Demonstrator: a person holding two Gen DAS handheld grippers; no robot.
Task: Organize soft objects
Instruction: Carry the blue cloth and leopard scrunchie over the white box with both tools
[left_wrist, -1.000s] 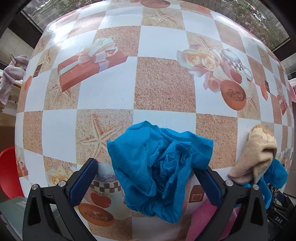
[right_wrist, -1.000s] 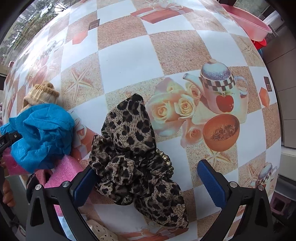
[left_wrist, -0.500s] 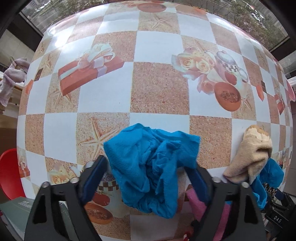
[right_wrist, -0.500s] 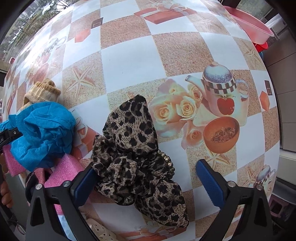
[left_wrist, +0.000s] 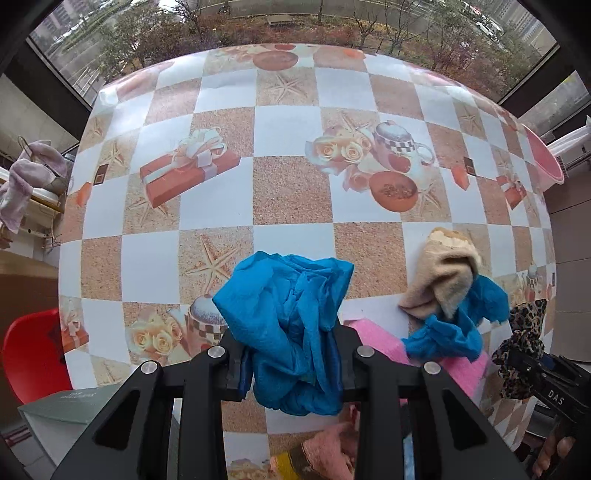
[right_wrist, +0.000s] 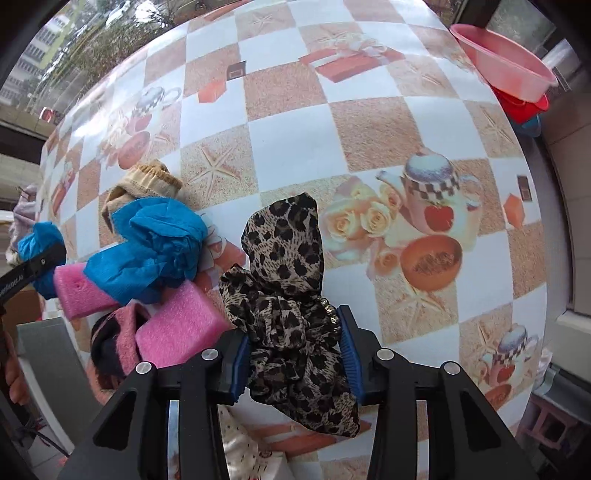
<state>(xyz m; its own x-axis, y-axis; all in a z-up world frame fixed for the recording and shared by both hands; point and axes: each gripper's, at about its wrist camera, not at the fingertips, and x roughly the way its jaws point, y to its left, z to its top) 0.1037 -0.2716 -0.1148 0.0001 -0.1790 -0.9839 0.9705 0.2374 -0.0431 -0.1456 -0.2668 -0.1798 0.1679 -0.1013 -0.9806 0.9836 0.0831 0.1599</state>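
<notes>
My left gripper (left_wrist: 293, 363) is shut on a crumpled blue cloth (left_wrist: 288, 314) and holds it up off the checkered tablecloth (left_wrist: 288, 192). My right gripper (right_wrist: 293, 363) is shut on a leopard-print scrunchie (right_wrist: 288, 280), also seen in the left wrist view (left_wrist: 522, 343). A second blue cloth (right_wrist: 155, 243) lies on pink foam blocks (right_wrist: 177, 328) beside a beige knit sock (right_wrist: 144, 182). In the left wrist view that sock (left_wrist: 443, 273) and blue cloth (left_wrist: 450, 328) lie to the right.
A pink basin (right_wrist: 506, 62) sits at the table's far right edge. A peach fuzzy item (left_wrist: 328, 450) and a dotted cream cloth (right_wrist: 240, 446) lie near the front edge. A red chair (left_wrist: 26, 354) and a grey box (left_wrist: 70, 410) stand at the left.
Both grippers have closed, the left on the blue cloth and the right on the scrunchie. Both views have pulled back and up from the table with the items.
</notes>
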